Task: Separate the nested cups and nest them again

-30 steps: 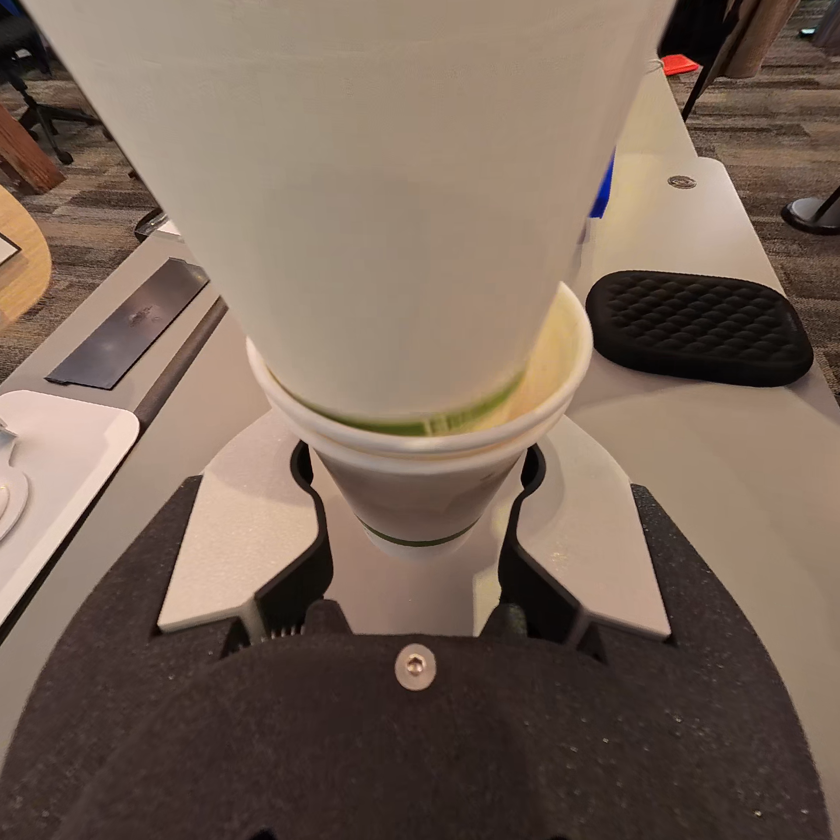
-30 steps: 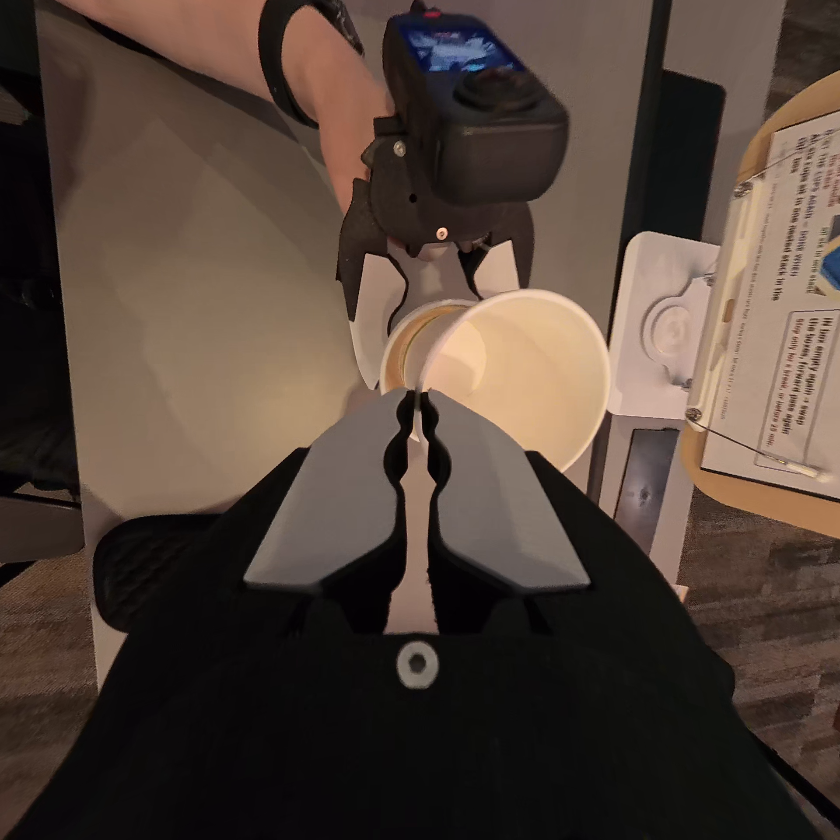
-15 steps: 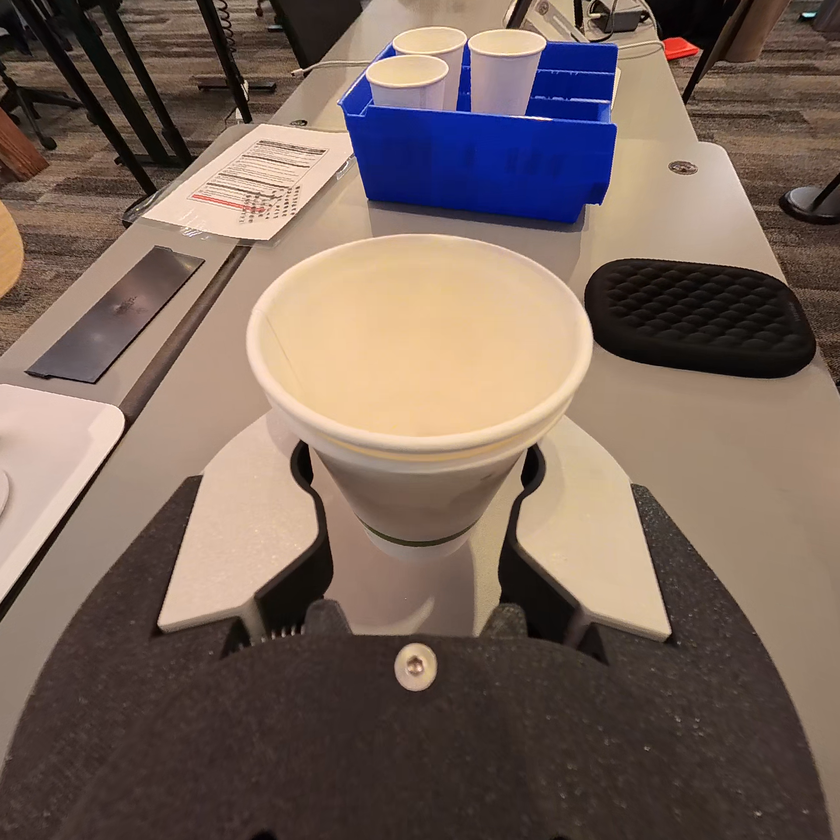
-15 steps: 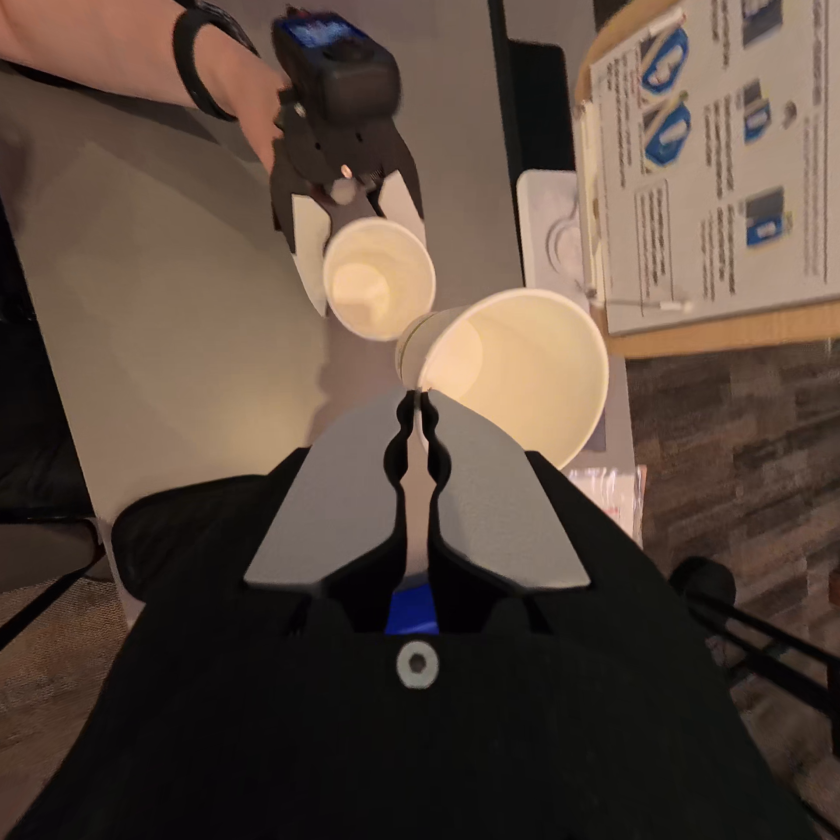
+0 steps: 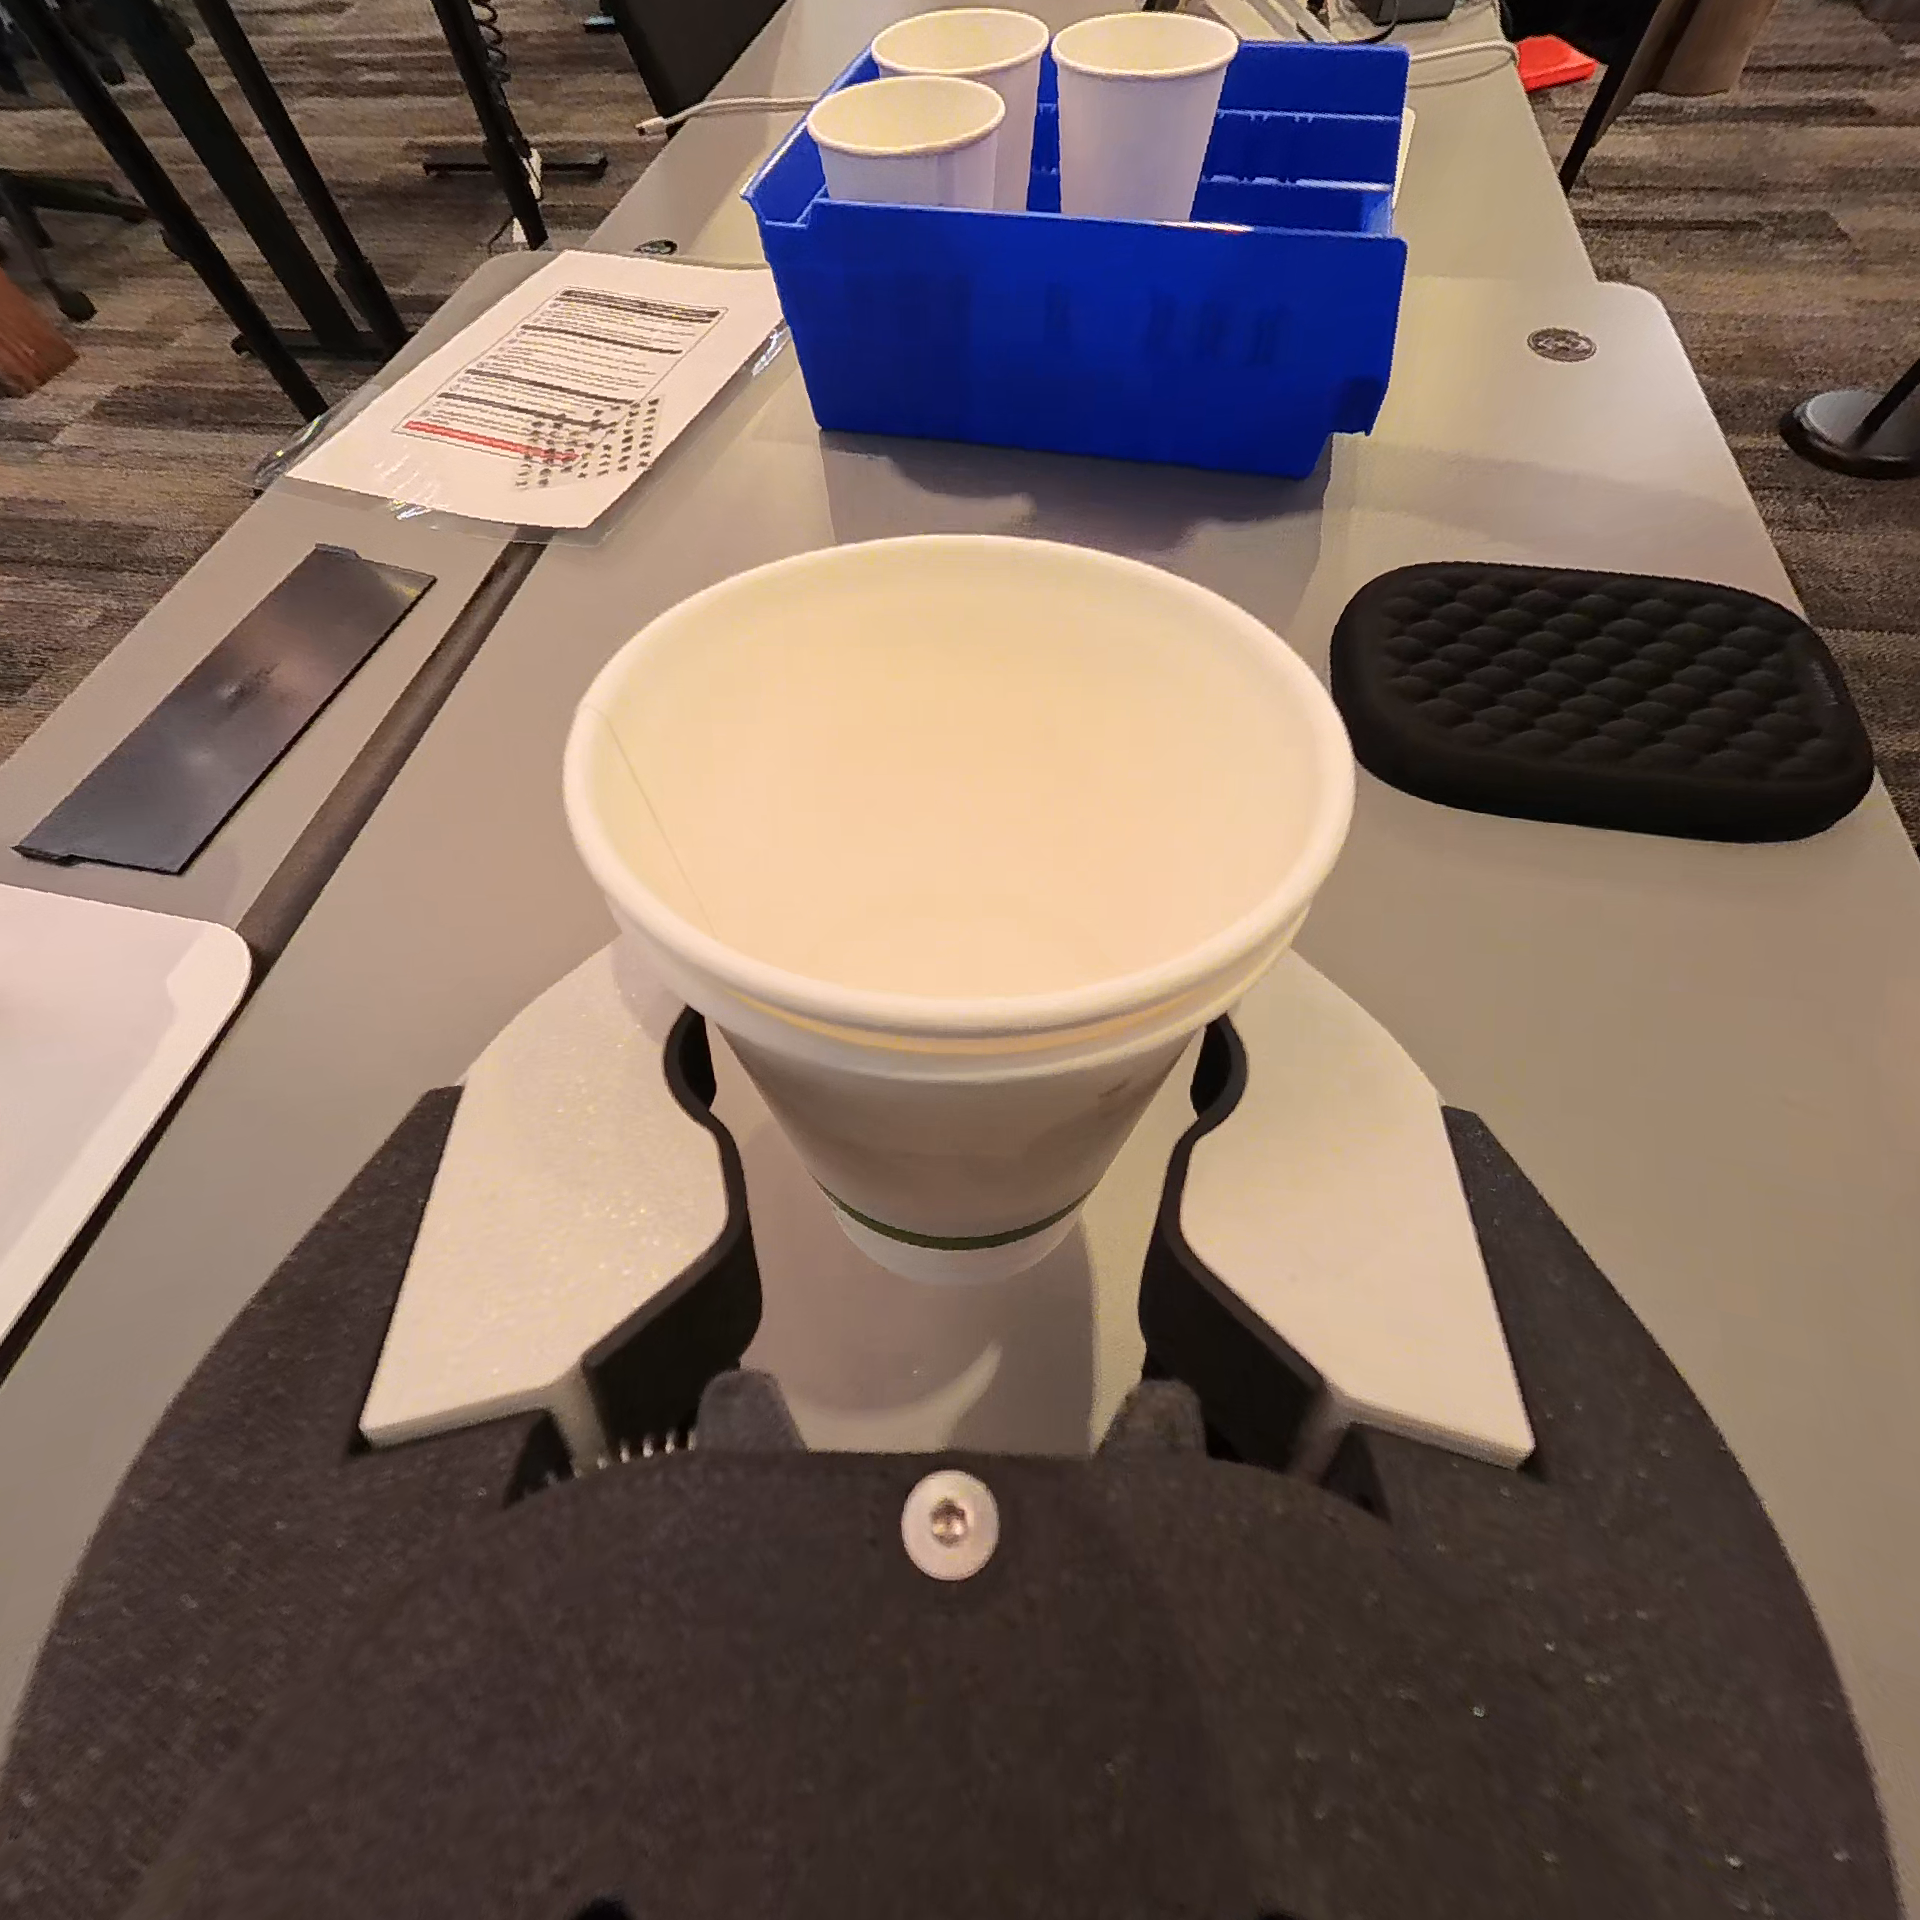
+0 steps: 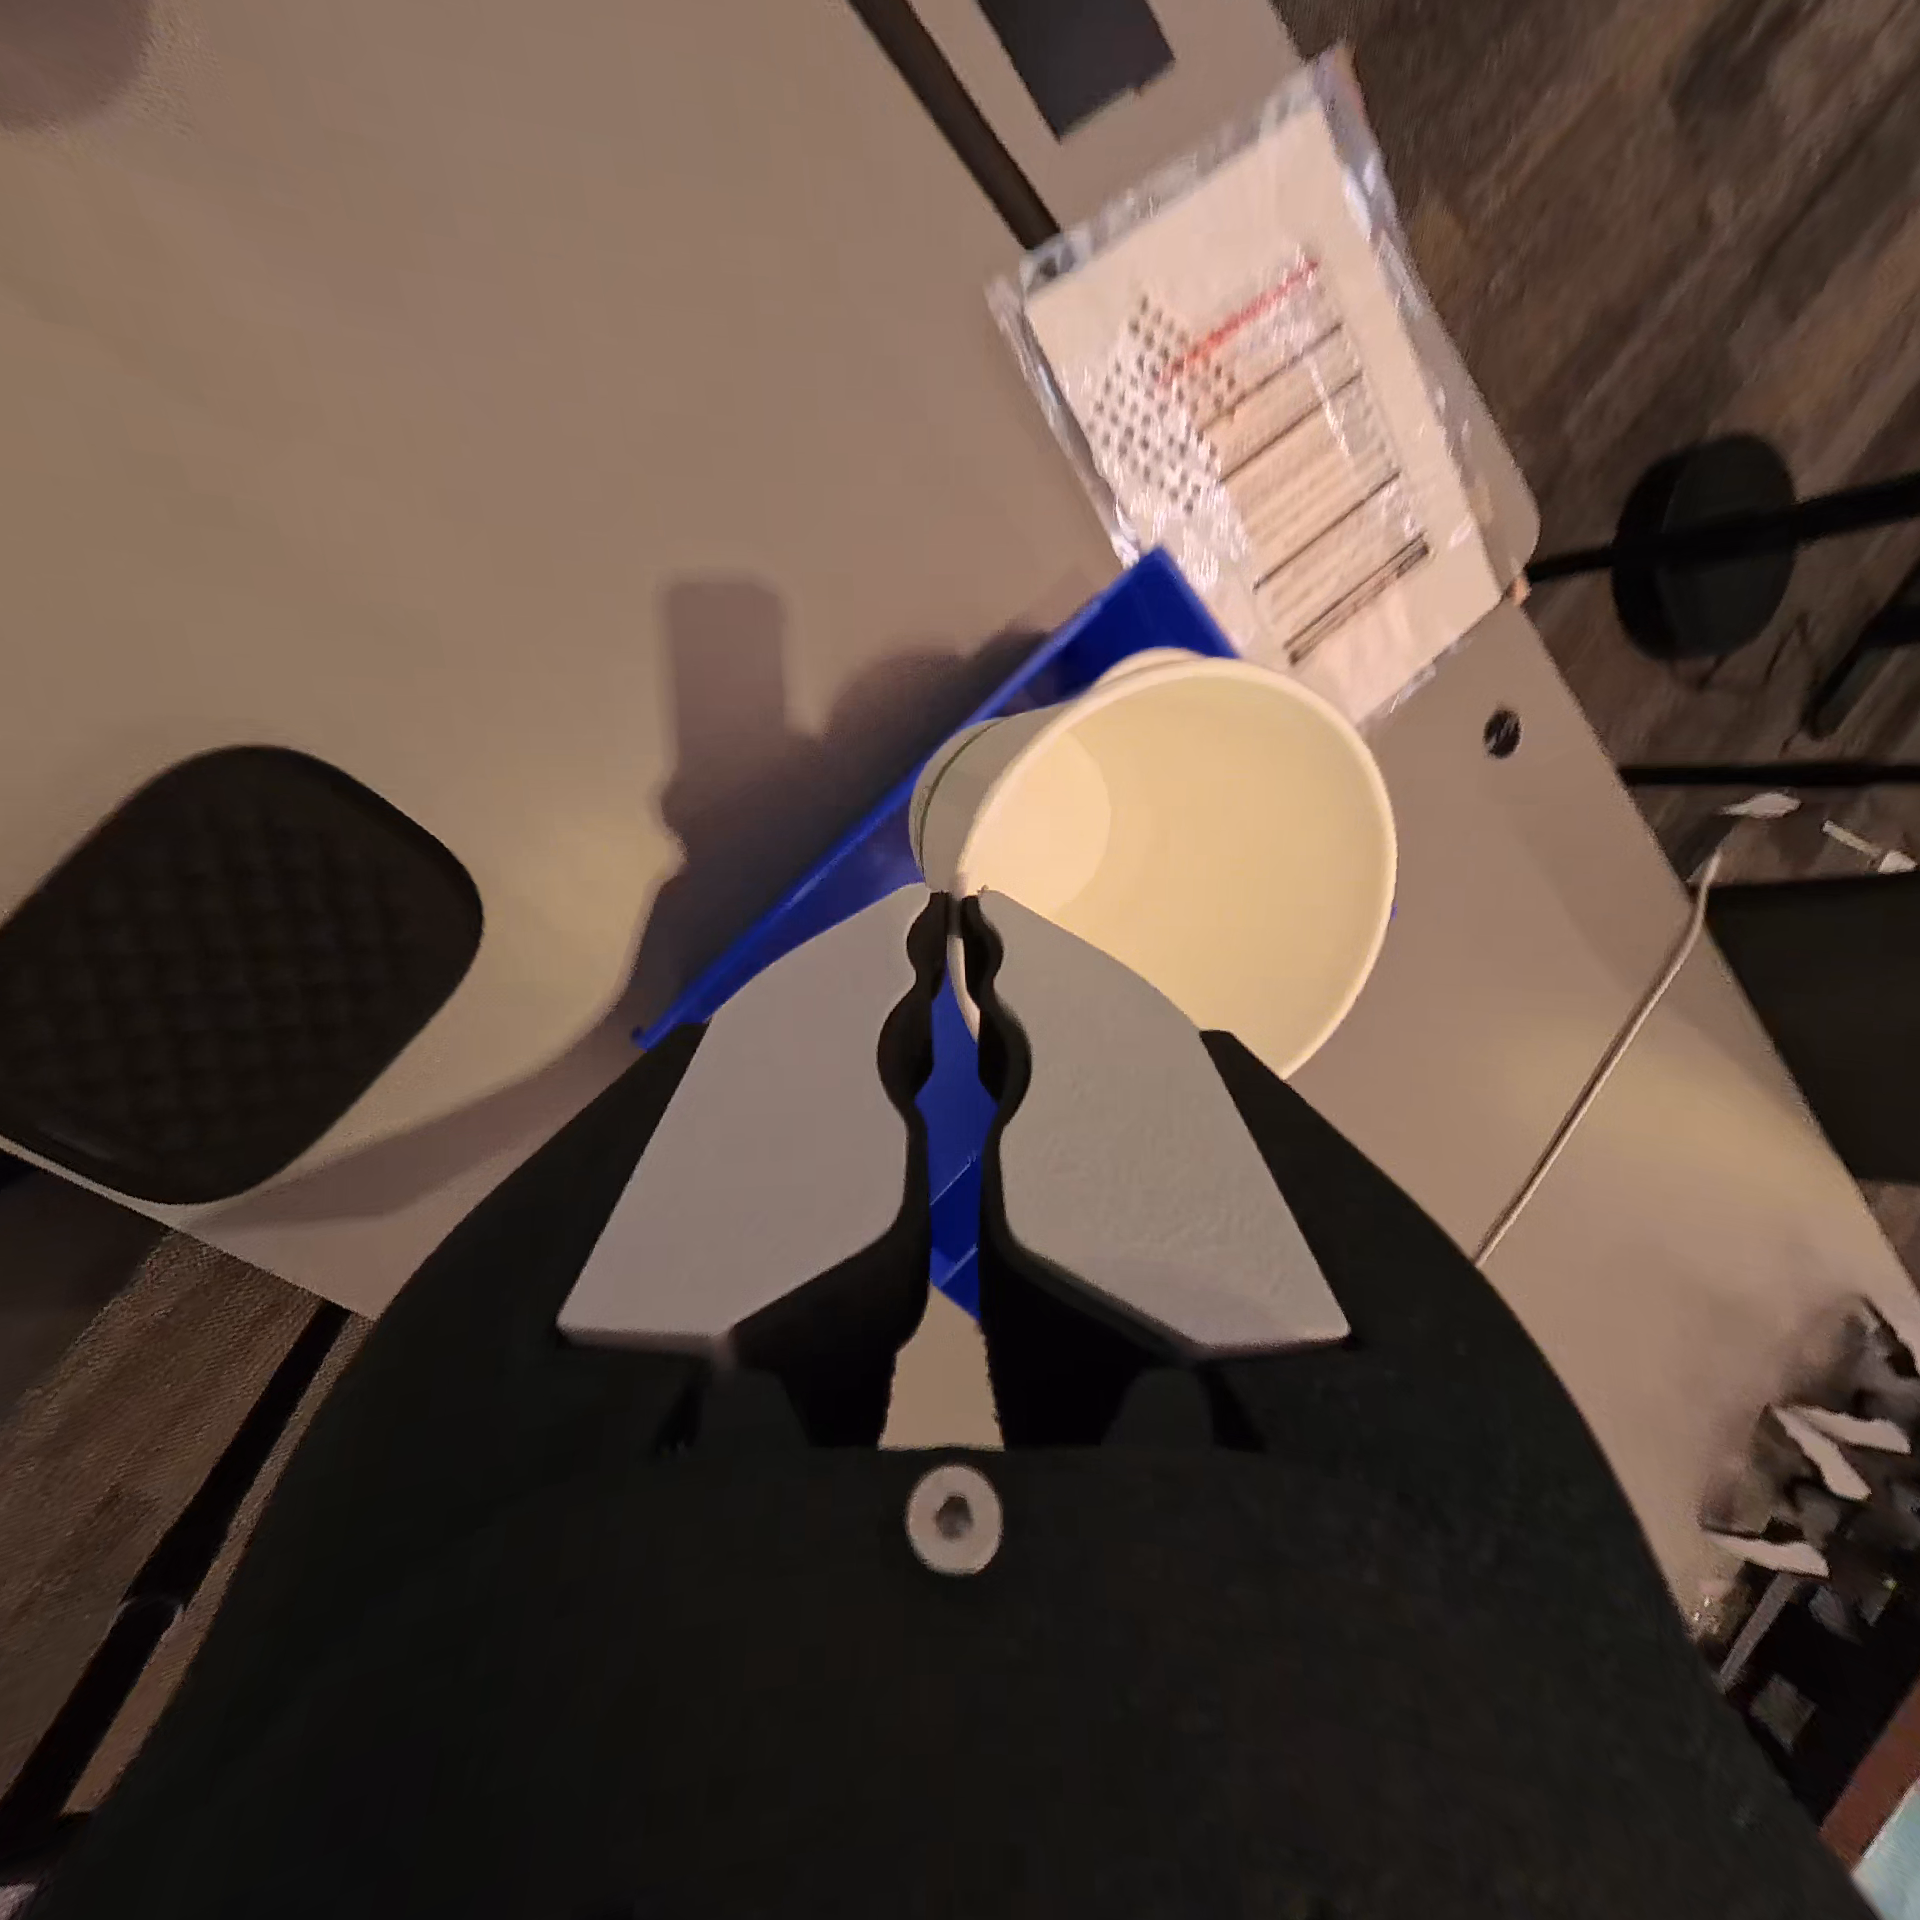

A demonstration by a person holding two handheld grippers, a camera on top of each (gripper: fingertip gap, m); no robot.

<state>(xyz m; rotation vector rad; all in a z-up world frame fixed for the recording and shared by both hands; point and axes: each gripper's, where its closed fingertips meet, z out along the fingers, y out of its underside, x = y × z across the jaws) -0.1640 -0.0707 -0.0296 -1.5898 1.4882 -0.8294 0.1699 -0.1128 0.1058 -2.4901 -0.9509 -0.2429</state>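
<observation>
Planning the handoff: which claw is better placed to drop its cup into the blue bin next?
Right, probably. The right claw pinches a single cup by its rim above the blue bin; the left claw grips nested cups short of it.

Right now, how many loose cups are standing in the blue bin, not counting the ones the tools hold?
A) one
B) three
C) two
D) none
B: the left wrist view shows three white paper cups standing upright together at the left end of the blue bin.

Nested cups (image 5: 956, 831) between tongs (image 5: 956, 1049)
</observation>
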